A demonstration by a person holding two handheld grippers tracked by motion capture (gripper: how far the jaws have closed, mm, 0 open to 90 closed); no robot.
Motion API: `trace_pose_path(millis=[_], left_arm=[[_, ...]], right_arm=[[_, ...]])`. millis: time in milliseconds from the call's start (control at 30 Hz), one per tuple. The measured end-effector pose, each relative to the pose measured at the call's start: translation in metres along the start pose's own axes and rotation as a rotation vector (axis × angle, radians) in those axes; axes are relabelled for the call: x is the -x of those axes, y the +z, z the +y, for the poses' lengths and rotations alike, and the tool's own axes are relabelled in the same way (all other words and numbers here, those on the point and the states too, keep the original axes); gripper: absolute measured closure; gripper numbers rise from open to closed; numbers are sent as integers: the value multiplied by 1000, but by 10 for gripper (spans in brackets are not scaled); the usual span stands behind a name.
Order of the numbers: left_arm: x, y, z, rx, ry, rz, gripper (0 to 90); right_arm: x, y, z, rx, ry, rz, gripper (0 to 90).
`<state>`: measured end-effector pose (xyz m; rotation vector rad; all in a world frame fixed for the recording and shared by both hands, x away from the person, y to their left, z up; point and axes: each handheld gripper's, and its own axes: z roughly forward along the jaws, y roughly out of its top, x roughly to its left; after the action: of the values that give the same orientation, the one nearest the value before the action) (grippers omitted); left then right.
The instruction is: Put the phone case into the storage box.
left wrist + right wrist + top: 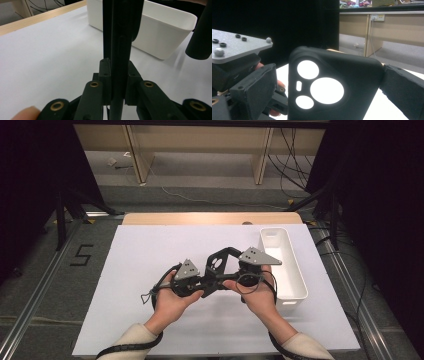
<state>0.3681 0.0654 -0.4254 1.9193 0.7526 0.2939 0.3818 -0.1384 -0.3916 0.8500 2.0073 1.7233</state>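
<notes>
Handover looks like the step in hand: a black phone case (218,265) hangs in the air between both grippers, above the middle of the white table (125,285), a little toward its near edge and just left of the white bin (292,280) that stands along the right edge. The left gripper (204,281) has its jaws pressed onto the case's thin side, as the left gripper view shows, where the case (120,50) rises edge-on between the two pads. In the right gripper view the case (332,85) faces the camera with its round camera cut-outs showing white, and the right gripper (231,270) has one pad close at each side of it; whether those pads actually press on it I cannot tell. My reading is that the next move calls for one gripper to take a firm hold before the other lets go, and then, probably, to carry the case over the bin's rim without tilting it loose. Both forearms come in from the near edge, hands close together, the left hand (172,302) and the right hand (257,297) each wrapped around its tool with the grippers turned inward toward one another.
</notes>
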Motion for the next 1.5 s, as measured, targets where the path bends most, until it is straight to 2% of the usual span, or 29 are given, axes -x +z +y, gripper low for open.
trace_pose_path(millis=[400,700,1367,1500], left_arm=[[2,1,-1,3,3,1,795],[3,1,-1,7,8,0,795],[3,0,0,28,22,0,785],[4,0,1,33,30,-1,737]], right_arm=[[1,2,-1,7,30,-20,46],[2,3,-3,15,44,-26,93],[-1,0,-1,22,45,-38,141],[0,-2,0,19,42,-50,145]])
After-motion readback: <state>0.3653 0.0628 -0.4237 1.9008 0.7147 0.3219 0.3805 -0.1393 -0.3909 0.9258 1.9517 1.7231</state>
